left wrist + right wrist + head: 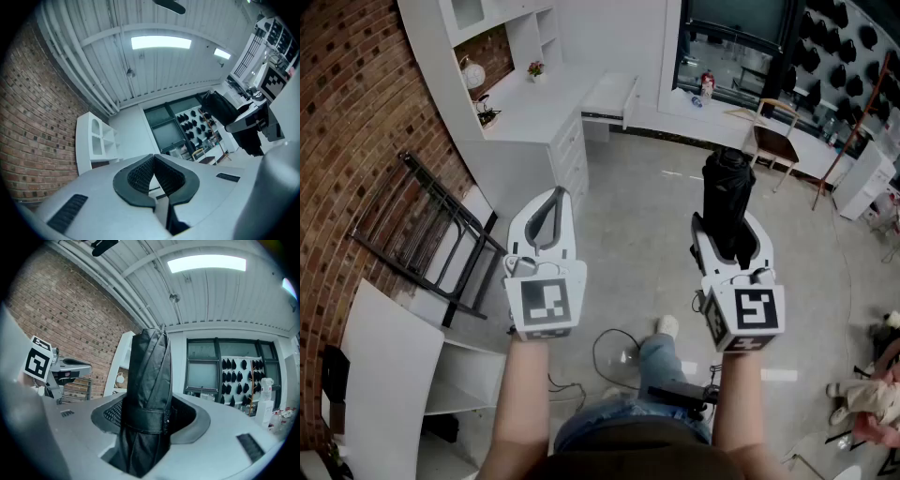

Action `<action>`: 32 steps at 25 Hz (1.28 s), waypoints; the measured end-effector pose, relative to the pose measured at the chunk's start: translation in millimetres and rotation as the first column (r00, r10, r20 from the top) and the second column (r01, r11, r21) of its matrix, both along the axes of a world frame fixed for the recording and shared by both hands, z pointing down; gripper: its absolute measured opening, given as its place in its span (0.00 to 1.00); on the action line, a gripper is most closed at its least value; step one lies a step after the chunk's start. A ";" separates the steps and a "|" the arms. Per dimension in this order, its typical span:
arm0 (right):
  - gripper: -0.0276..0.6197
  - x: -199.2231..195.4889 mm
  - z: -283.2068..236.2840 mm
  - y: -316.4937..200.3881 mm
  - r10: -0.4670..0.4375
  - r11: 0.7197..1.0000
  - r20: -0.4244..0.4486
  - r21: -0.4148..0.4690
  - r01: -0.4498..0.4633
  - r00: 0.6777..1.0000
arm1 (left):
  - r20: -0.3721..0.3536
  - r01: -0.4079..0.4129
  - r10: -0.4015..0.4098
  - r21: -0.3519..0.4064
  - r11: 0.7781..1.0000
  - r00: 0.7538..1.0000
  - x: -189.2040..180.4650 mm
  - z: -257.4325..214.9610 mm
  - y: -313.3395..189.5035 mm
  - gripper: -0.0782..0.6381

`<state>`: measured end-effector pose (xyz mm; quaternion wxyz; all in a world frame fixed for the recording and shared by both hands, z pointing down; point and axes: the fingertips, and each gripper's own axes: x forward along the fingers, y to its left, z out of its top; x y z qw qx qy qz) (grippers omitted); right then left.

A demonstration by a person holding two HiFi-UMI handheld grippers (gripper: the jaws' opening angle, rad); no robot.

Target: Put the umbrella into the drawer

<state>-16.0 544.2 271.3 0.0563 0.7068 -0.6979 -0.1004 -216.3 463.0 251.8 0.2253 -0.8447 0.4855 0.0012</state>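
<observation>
Pinching a folded black umbrella (149, 376) with the right gripper (728, 232), pads pressed on both sides at its wrap strap (143, 419). Held upright, the upper part sticking well above the jaws and the lower end dropping below them. Carried level in mid-air over the grey floor (637, 225), at the right of the head view. Nothing in the left gripper (152, 161): jaws pressed together, tips touching, nose tilted a bit upward. Both held side by side, apart from each other. Well apart from the drawer (610, 99), which is pulled out of the white desk (534, 111) at the far side of the room. Near a black rack (427, 239) leaning on the brick wall (347, 122) at left.
</observation>
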 end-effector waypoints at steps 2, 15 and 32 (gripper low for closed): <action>0.42 3.4 -0.5 -8.6 -0.018 1.000 -0.002 0.001 0.018 1.000 | 0.000 0.010 -0.010 0.012 1.000 1.000 4.9 -0.6 -7.0 0.11; 0.42 80.3 8.8 -169.6 -0.088 0.996 -0.026 -0.023 0.087 0.996 | 0.028 0.091 -0.090 -0.035 0.995 0.996 78.6 11.2 -161.1 0.11; 0.42 200.1 7.6 -411.5 -0.144 0.987 0.019 -0.072 0.145 0.989 | 0.009 0.179 -0.179 -0.056 0.982 0.984 180.5 -2.9 -397.5 0.11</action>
